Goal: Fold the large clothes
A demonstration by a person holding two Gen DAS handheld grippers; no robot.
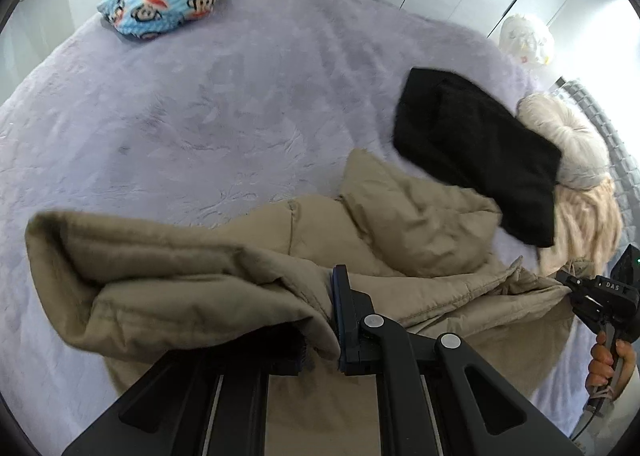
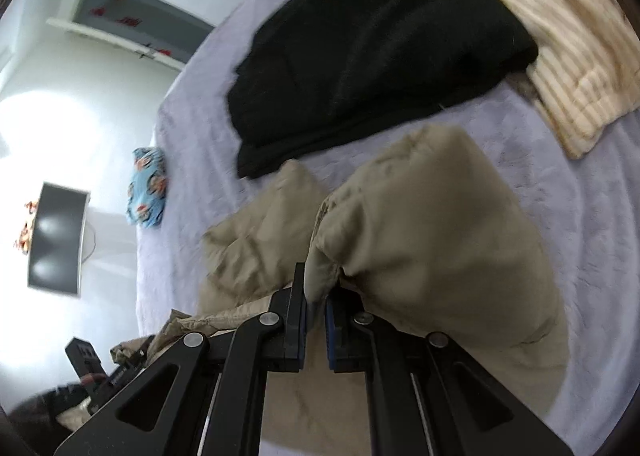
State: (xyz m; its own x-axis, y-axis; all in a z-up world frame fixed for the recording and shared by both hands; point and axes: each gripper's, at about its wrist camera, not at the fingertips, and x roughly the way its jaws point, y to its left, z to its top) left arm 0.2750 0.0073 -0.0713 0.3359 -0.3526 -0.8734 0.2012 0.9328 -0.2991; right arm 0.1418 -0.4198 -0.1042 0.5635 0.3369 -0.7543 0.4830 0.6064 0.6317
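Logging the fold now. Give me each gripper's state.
Left gripper: shut on the tan jacket.
Right gripper: shut on the same jacket.

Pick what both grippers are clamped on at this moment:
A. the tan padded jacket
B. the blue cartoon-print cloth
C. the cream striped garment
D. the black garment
A: the left gripper and right gripper each pinch folds of the tan padded jacket; the others lie untouched on the bed.

blk fingers (image 1: 344, 320), silver pivot pins, blue pads
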